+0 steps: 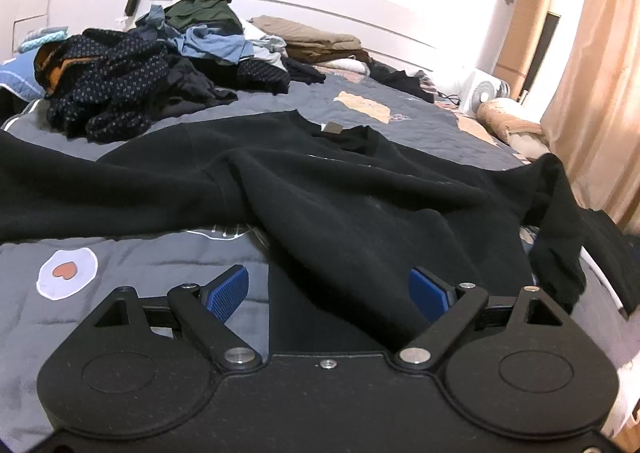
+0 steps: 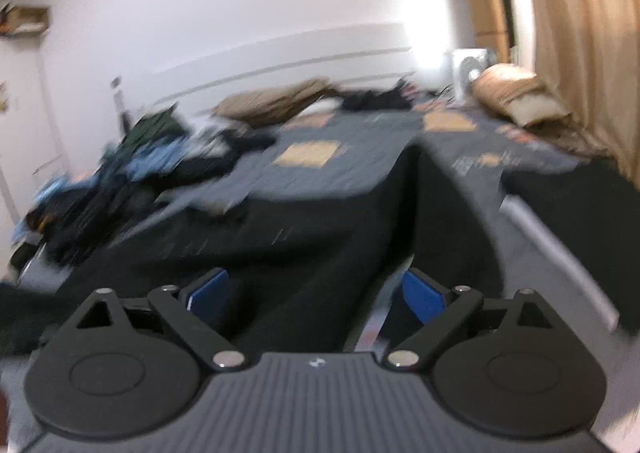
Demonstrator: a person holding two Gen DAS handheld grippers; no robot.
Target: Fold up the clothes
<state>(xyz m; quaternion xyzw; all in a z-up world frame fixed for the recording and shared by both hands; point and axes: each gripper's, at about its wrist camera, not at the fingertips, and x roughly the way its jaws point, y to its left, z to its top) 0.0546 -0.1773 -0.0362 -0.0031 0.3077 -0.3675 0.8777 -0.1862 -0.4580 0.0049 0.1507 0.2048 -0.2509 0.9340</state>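
Observation:
A black long-sleeved sweater (image 1: 320,181) lies spread on the grey quilted bed, collar and tag toward the headboard. One sleeve is folded across its body toward me. My left gripper (image 1: 332,297) is open, its blue pads (image 1: 230,293) on either side of the sweater's near hem, not closed on it. In the blurred right wrist view, the same black sweater (image 2: 320,221) rises in a fold ahead. My right gripper (image 2: 316,297) is open too, with black cloth lying between its blue pads (image 2: 424,297).
A heap of unfolded clothes (image 1: 152,65) sits at the back left of the bed (image 1: 132,261). Folded tan fabric (image 1: 316,39) lies by the headboard. A white fan (image 1: 482,91), a beige pillow (image 1: 508,119) and a tan curtain (image 1: 600,93) are at the right.

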